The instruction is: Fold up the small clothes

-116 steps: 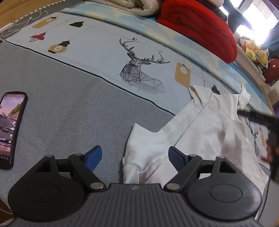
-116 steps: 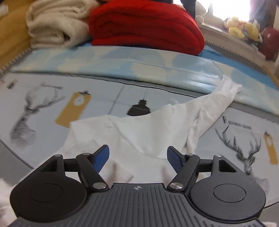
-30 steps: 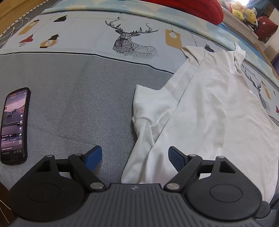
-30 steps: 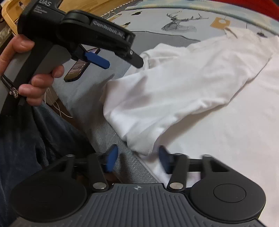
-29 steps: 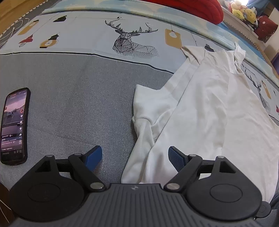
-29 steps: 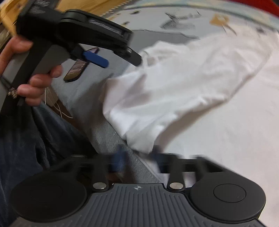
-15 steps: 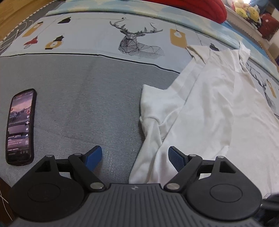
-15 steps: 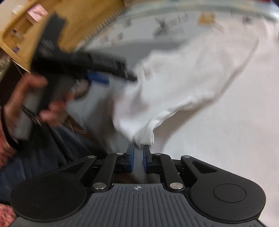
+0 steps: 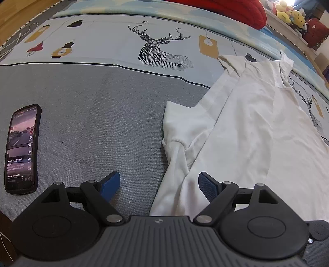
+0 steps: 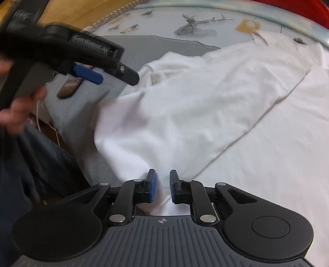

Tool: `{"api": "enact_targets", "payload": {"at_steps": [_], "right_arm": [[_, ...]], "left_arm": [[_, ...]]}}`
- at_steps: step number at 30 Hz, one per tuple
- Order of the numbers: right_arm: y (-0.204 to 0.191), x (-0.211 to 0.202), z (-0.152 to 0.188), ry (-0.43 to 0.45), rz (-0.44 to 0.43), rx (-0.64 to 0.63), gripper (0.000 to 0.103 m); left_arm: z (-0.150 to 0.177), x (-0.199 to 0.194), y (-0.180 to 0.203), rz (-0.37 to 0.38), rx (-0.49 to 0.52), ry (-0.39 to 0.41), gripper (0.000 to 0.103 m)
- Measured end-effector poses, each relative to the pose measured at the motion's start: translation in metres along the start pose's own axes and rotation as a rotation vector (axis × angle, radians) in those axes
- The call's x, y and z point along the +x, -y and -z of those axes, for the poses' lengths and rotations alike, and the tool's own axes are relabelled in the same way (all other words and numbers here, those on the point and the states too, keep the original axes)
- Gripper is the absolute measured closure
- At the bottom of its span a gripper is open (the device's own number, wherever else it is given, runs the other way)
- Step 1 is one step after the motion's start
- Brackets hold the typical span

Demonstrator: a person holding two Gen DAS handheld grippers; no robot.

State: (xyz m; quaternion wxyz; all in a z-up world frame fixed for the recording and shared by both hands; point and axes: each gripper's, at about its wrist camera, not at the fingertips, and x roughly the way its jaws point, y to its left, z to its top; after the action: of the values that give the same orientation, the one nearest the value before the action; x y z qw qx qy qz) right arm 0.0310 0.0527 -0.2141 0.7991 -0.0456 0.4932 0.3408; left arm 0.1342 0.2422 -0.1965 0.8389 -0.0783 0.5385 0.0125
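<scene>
A white long-sleeved garment (image 9: 257,127) lies spread on the bed, one sleeve folded in along its left side. My left gripper (image 9: 159,184) hovers open above the garment's lower left edge and the grey cover, with nothing pinched. In the right wrist view that same left gripper (image 10: 88,76) shows at the upper left, held by a hand (image 10: 18,108). My right gripper (image 10: 162,185) has the garment's near hem (image 10: 162,174) bunched between its blue pads. Its jaws are opening a little, with the cloth still pinched between them.
A black phone (image 9: 21,150) with a lit screen lies on the grey bed cover (image 9: 92,123) at the left. Beyond it is a pale sheet printed with a deer (image 9: 162,51). A red blanket (image 9: 226,10) and plush toys (image 9: 290,14) are at the back.
My right gripper's jaws, wide around the hem a second ago, have closed onto it and drawn the cloth toward the camera. The left gripper stays open in place.
</scene>
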Motion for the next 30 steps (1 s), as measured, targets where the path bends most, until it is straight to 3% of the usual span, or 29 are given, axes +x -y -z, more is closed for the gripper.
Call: {"api": "enact_targets", "payload": {"at_steps": [4, 6, 8, 9, 11, 15, 17, 26, 30], "right_arm": [[0.001, -0.022, 0.002, 0.009, -0.006, 0.026, 0.082], [0.002, -0.025, 0.005, 0.025, -0.004, 0.003, 0.069], [0.007, -0.014, 0.008, -0.071, 0.033, -0.011, 0.069], [0.012, -0.014, 0.006, -0.077, 0.024, 0.021, 0.070], [0.015, -0.027, 0.001, -0.041, 0.007, 0.080, 0.068], [0.025, -0.054, -0.017, 0.071, 0.035, 0.159, 0.045], [0.030, -0.056, -0.028, 0.098, 0.059, 0.152, 0.040], [0.042, -0.020, -0.050, 0.078, 0.131, 0.084, 0.036], [0.044, 0.018, -0.048, -0.039, 0.154, 0.060, 0.036]], "left_arm": [[0.001, -0.002, 0.005, 0.010, 0.013, 0.007, 0.016], [0.001, -0.002, 0.012, 0.012, 0.035, 0.006, 0.016], [0.003, -0.002, 0.017, 0.006, 0.060, 0.005, 0.016], [0.005, -0.001, 0.019, 0.005, 0.070, 0.004, 0.016], [0.006, 0.001, 0.022, 0.001, 0.090, 0.000, 0.016], [0.004, 0.001, 0.024, 0.011, 0.085, 0.006, 0.016], [0.003, 0.000, 0.025, 0.020, 0.081, 0.016, 0.016], [0.008, 0.003, 0.030, 0.030, 0.121, -0.008, 0.013], [0.015, 0.018, 0.040, -0.025, 0.193, -0.070, 0.008]]}}
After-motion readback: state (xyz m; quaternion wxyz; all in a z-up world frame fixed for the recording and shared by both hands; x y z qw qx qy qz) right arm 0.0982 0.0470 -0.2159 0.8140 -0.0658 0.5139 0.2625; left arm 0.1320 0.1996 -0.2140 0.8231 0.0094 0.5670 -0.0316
